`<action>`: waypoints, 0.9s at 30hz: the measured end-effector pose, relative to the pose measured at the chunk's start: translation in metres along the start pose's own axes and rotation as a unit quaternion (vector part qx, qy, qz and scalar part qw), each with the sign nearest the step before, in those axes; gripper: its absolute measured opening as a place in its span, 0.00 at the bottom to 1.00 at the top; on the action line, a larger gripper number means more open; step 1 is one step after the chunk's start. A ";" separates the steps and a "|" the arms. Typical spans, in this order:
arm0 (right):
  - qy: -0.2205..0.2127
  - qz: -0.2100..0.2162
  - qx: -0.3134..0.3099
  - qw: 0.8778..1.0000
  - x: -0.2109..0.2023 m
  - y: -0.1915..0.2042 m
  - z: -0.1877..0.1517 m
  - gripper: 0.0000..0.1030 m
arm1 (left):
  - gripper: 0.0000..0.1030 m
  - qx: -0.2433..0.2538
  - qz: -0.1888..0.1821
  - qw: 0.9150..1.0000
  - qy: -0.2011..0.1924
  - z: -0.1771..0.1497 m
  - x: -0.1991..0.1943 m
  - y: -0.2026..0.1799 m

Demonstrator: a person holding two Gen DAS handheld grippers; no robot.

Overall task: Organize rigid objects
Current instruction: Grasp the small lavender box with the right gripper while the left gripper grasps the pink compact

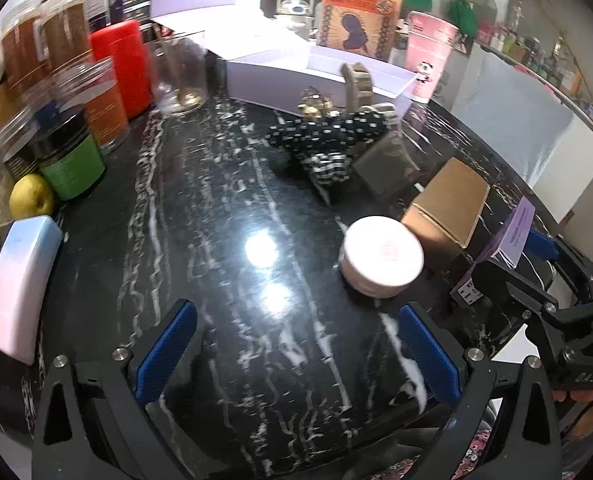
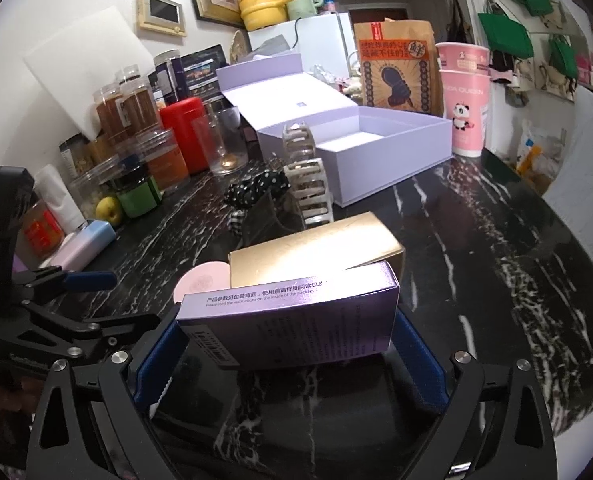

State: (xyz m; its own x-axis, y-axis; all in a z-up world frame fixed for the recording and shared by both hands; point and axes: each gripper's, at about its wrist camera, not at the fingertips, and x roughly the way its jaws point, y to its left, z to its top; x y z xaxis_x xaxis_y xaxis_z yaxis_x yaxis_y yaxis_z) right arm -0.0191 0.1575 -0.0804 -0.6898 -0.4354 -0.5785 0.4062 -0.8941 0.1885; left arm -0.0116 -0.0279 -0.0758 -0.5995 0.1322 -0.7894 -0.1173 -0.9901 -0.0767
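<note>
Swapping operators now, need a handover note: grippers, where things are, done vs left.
Left gripper: open, empty, low over the black marble counter.
Right gripper: shut on the purple box, lifted off the counter.
Open lavender gift box: at the back, looks empty, so nothing packed yet.
Still loose on the counter: pink round jar, gold box, hair clips, polka-dot scrunchie.
Left: probably place the purple box in the gift box, then the rest.
</note>
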 end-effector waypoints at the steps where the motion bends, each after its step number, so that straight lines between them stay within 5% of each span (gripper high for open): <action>1: 0.000 -0.004 -0.001 1.000 -0.001 -0.001 0.000 0.95 | 1.00 0.005 -0.004 1.000 0.000 0.001 0.001 -0.004; 12: 0.007 -0.008 0.042 0.999 -0.002 -0.025 -0.002 0.95 | 0.86 0.041 -0.024 0.999 0.018 0.009 0.023 -0.031; 22: 0.008 -0.010 0.043 0.999 -0.001 -0.030 -0.006 0.95 | 0.48 0.064 -0.019 0.998 0.014 0.014 0.025 -0.039; 27: 0.008 -0.008 0.043 0.999 -0.002 -0.030 -0.006 0.95 | 0.48 0.066 -0.021 0.997 0.013 0.011 0.023 -0.038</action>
State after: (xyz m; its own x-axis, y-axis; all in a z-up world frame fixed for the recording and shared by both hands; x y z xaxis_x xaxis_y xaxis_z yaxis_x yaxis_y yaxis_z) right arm -0.0261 0.1855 -0.0901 -0.6857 -0.4195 -0.5948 0.3413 -0.9071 0.2464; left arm -0.0298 0.0136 -0.0843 -0.5717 0.1699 -0.8027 -0.2464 -0.9687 -0.0295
